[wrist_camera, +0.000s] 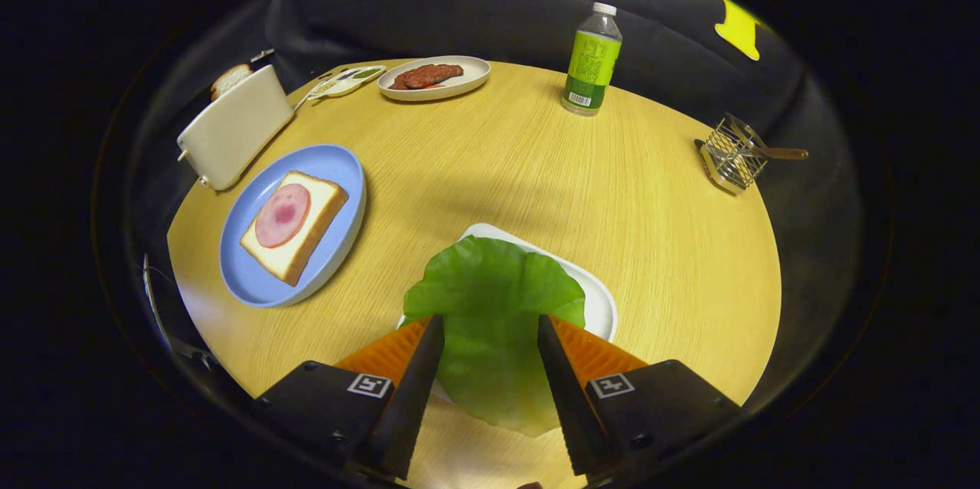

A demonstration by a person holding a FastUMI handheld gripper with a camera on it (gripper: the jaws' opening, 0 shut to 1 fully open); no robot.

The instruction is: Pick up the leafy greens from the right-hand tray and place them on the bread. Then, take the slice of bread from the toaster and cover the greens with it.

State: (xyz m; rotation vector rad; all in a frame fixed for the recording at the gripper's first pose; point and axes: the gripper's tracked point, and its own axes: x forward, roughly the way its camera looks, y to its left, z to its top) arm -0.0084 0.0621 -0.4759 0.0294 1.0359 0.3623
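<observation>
Black-and-orange ridged gripper (490, 332) gapes wide around floppy green lettuce leaf (490, 298) on white oval tray (601, 305), possibly not touching; blue round plate (337, 167) with ham-topped bread (293, 225) left of tray.

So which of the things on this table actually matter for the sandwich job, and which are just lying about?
Part of the job:
- leafy greens on the white tray, between the open gripper fingers
- bread with ham on the blue plate
- toaster holding a bread slice

Lying about:
- plate of meat
- green bottle
- wire basket
- small dish
</observation>
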